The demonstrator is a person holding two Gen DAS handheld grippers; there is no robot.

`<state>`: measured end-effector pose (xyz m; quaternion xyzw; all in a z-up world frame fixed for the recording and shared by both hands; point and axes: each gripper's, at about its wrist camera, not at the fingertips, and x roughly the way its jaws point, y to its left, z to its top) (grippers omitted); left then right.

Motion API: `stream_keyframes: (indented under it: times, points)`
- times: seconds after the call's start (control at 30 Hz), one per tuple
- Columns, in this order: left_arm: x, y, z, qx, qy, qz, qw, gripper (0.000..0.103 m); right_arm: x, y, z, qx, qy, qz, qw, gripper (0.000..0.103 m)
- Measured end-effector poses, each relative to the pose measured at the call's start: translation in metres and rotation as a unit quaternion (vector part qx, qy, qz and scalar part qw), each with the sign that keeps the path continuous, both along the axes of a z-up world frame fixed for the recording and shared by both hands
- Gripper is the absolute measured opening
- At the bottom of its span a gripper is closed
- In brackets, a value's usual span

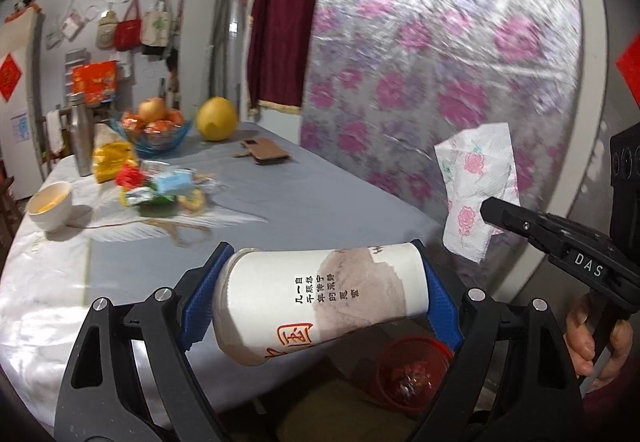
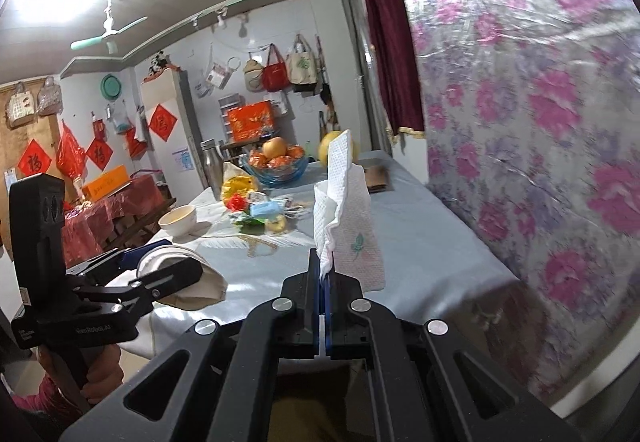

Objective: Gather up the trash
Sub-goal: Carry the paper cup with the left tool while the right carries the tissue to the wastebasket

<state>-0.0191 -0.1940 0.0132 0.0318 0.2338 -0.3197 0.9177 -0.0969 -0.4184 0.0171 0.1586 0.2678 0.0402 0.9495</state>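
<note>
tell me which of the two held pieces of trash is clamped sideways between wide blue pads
The paper cup, lying sideways in the left gripper. The floral napkin instead hangs pinched in the right gripper, whose jaws are fully closed.

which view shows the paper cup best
The left wrist view. The paper cup lies sideways across the left gripper, both blue pads on its ends, print readable. The right wrist view shows only part of the cup, mostly hidden behind that gripper's black fingers.
</note>
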Motion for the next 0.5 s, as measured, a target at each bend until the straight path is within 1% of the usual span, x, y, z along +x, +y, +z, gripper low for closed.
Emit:
stream_keyframes:
  times: [0.23, 0.33, 0.5]
  points:
    - [-0.014, -0.067, -0.021, 0.042, 0.007, -0.061, 0.9972, 0.084, -0.029, -0.05, -0.02, 0.012, 0.012, -0.052, 0.999, 0.002]
    - [-0.016, -0.097, -0.036, 0.06, 0.02, -0.087, 0.9942, 0.084, -0.037, -0.068, -0.032, 0.019, 0.02, -0.071, 0.997, 0.002]
    - [-0.019, -0.141, -0.063, 0.087, 0.045, -0.13, 0.9867, 0.084, -0.05, -0.096, -0.049, 0.034, 0.031, -0.101, 0.994, 0.002]
